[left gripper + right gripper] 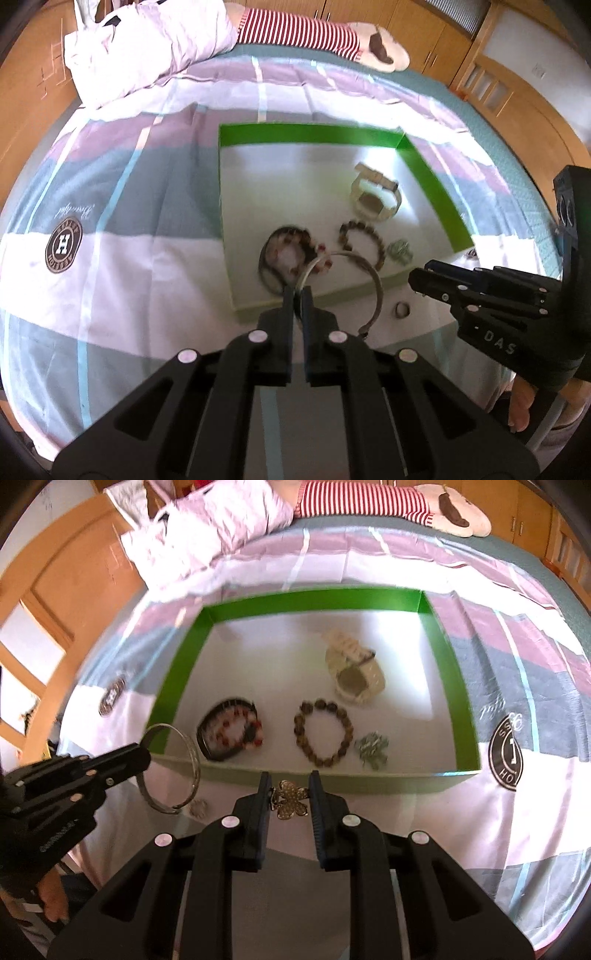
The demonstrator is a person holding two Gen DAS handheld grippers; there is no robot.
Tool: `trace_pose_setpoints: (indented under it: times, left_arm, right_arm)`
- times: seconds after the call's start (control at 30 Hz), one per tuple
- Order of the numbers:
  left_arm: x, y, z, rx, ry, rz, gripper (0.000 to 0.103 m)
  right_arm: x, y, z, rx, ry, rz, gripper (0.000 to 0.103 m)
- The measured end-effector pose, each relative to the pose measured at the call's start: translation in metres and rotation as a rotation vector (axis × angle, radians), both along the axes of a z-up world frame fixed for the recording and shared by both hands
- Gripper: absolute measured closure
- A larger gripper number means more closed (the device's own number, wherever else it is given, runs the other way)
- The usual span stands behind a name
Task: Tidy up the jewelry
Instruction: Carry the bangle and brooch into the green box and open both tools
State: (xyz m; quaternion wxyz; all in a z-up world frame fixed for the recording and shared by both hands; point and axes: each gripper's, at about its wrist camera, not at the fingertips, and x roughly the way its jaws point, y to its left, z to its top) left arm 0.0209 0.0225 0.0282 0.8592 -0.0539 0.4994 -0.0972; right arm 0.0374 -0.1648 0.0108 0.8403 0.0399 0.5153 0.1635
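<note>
A green box (439,192) (170,679) with a white floor lies on the bed. In it are a pale watch (376,197) (354,674), a brown bead bracelet (364,242) (323,733), a dark and red bracelet (284,254) (229,727) and a small silver piece (400,251) (373,749). My left gripper (298,291) (146,753) is shut on a silver bangle (378,291) (194,764) held above the box's near edge. My right gripper (288,788) (417,278) is open around a gold flower brooch (290,799) on the bedsheet.
A small ring (402,309) and a small silver flower piece (198,808) lie on the sheet in front of the box. A crumpled quilt (147,44) and a striped plush toy (388,502) lie at the far end. Wooden cabinets (480,55) stand behind.
</note>
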Motion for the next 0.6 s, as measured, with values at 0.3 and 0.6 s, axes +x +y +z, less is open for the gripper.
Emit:
trace_pose_setpoints:
  times: [0.3,0.6]
  left_arm:
    - [0.034,0.008,0.007,0.032,-0.055,0.056,0.099]
    - [0.035,-0.005,0.001,0.096,-0.086,0.062,0.099]
  right_arm:
    - [0.018,-0.012,0.007,-0.004,-0.063,-0.056,0.083]
    - [0.034,-0.016,0.001,-0.009,-0.111,-0.083,0.083]
